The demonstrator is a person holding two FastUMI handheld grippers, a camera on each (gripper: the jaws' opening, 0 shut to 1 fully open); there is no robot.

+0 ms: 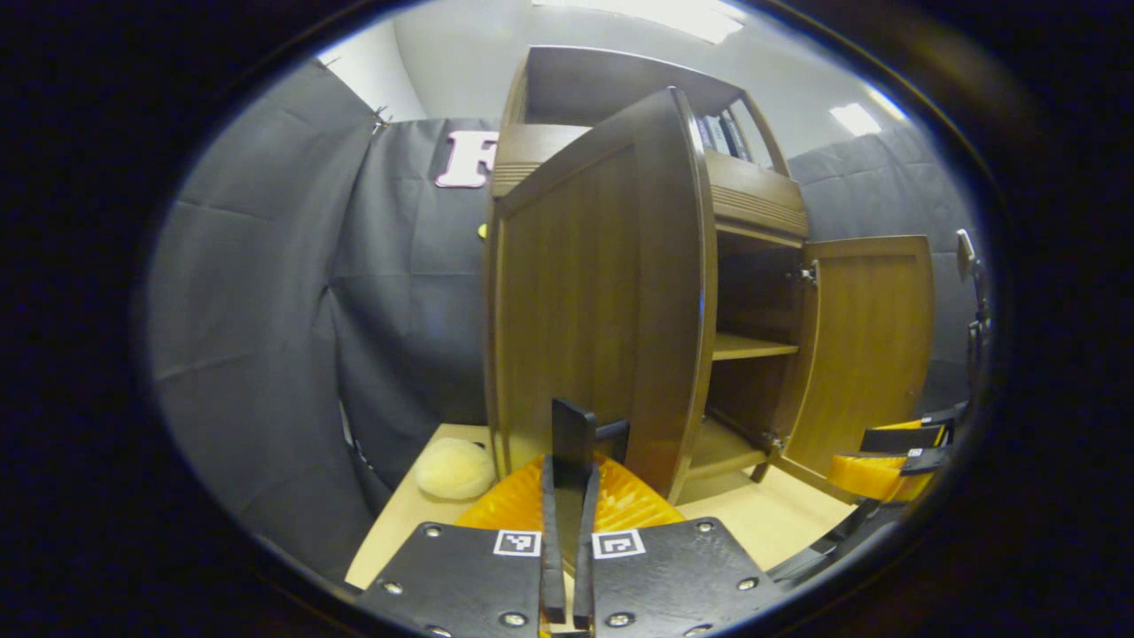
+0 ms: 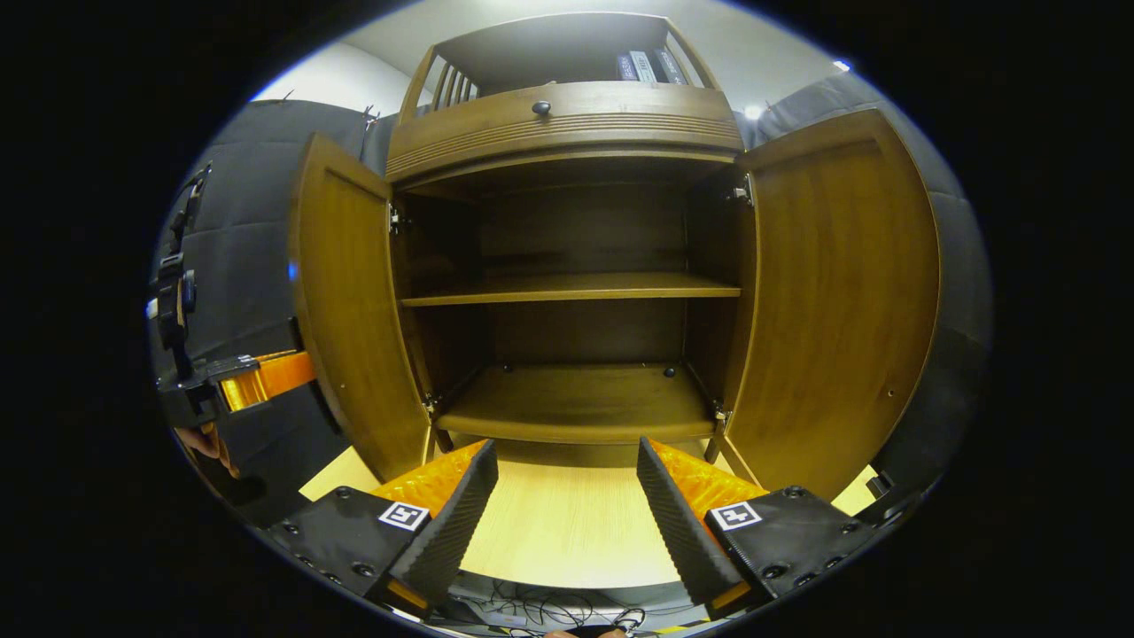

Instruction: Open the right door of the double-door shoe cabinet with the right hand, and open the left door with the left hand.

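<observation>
The brown shoe cabinet [image 2: 567,124] stands with both doors swung wide, its inner shelf [image 2: 567,288] bare. In the left gripper view my left gripper [image 1: 571,470] is shut on the dark handle [image 1: 573,425] on the outer face of the left door [image 1: 594,301]. The right door [image 1: 873,354] hangs open beyond it. In the right gripper view my right gripper [image 2: 567,505] is open in front of the cabinet's floor, between the left door [image 2: 354,310] and the right door [image 2: 842,292], touching neither. The left gripper [image 2: 244,381] shows behind the left door.
The cabinet stands on a light wooden table [image 2: 567,523]. A pale fluffy thing [image 1: 454,468] lies left of the cabinet. A drawer with a knob [image 2: 540,108] and some books [image 2: 647,64] sit above the doors. Cables [image 2: 532,611] run under the table's front edge.
</observation>
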